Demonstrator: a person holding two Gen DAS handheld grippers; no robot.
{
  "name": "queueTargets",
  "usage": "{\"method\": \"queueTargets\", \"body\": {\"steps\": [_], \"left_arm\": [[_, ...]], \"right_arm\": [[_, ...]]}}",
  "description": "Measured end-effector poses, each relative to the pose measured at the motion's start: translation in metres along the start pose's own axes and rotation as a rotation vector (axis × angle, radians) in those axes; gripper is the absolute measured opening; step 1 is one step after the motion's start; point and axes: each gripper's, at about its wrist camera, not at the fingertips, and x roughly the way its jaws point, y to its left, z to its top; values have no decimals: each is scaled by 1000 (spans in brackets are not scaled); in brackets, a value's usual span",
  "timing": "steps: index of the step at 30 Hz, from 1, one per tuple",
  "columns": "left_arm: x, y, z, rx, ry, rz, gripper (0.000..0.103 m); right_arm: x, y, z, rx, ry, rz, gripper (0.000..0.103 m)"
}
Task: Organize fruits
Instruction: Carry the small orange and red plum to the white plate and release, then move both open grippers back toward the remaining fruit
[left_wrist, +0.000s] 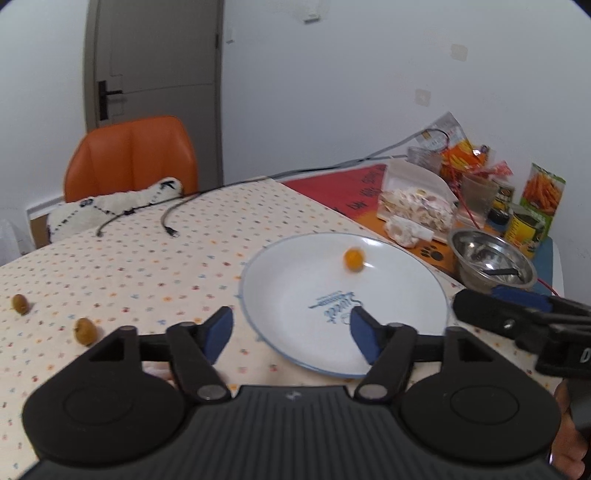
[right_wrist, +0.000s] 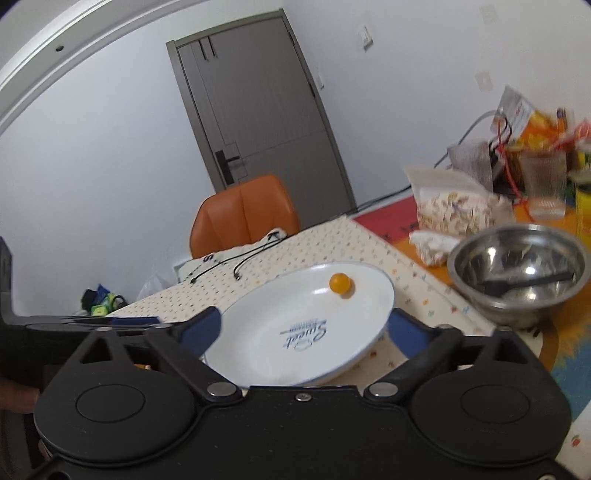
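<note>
with one fruit (left_wrist: 354, 259) plated at twelve o'clock, both grippers (left_wrist: 291, 334) (right_wrist: 304, 334) hover wide open, empty, ready for more.

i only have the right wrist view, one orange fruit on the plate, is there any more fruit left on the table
Observer: Yes. The left wrist view shows two olive-brown fruits on the dotted tablecloth, left of the white plate.
Operator: is the left gripper holding one
Observer: No. The left gripper is open and empty, one finger over the plate's near rim, the other over the cloth.
Operator: how close is it to them
Observer: The nearer fruit lies just left of its left finger, not between the fingers.
Operator: and where does my gripper look from there
Observer: The right gripper enters the left view from the right edge, beside the steel bowl.
</note>
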Motion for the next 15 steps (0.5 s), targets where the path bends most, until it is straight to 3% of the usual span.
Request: {"method": "queueTargets", "body": {"steps": [7, 15], "left_arm": [[-14, 31, -6, -117, -27, 27, 76], [-36, 56, -14, -170, -74, 53, 79]], "right_arm": [[5, 26, 1, -82, 3, -60, 103], [9, 47, -3, -83, 17, -51, 103]]}}
